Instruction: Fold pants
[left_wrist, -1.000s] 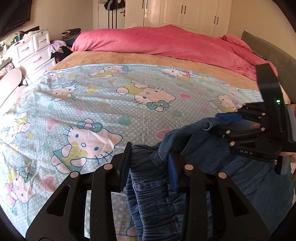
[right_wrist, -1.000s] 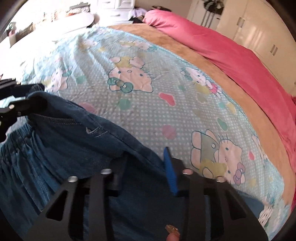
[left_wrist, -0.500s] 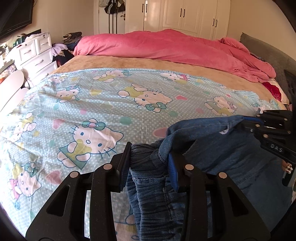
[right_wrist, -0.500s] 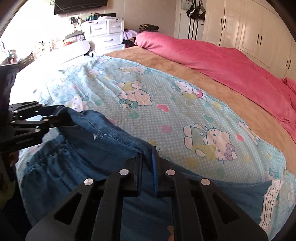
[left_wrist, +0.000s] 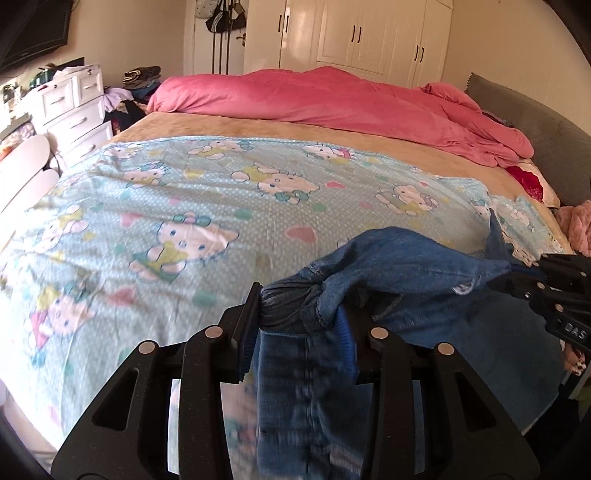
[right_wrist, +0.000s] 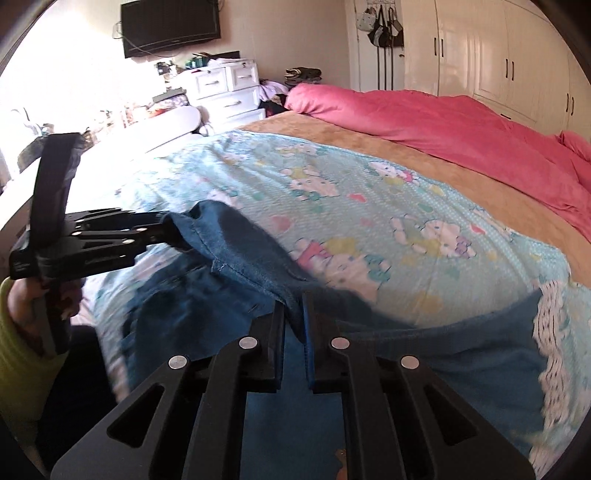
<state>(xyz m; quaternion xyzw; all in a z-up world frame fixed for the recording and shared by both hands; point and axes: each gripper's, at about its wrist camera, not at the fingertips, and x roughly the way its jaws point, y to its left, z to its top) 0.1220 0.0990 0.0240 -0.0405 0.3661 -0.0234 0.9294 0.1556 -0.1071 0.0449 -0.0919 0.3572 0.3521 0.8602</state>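
Both claws grip the denim pants (left_wrist: 417, 258): left claw (left_wrist: 295, 325) at 6 o'clock, right claw (right_wrist: 293, 317) likewise. Judged best: keep tension even, lower them flat onto the bed (left_wrist: 184, 192).

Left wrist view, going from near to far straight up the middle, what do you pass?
left gripper jaws shut on the jeans → Hello Kitty sheet → tan blanket → pink duvet → white wardrobe

One pants (left_wrist: 417, 266), two grippers (left_wrist: 299, 325)
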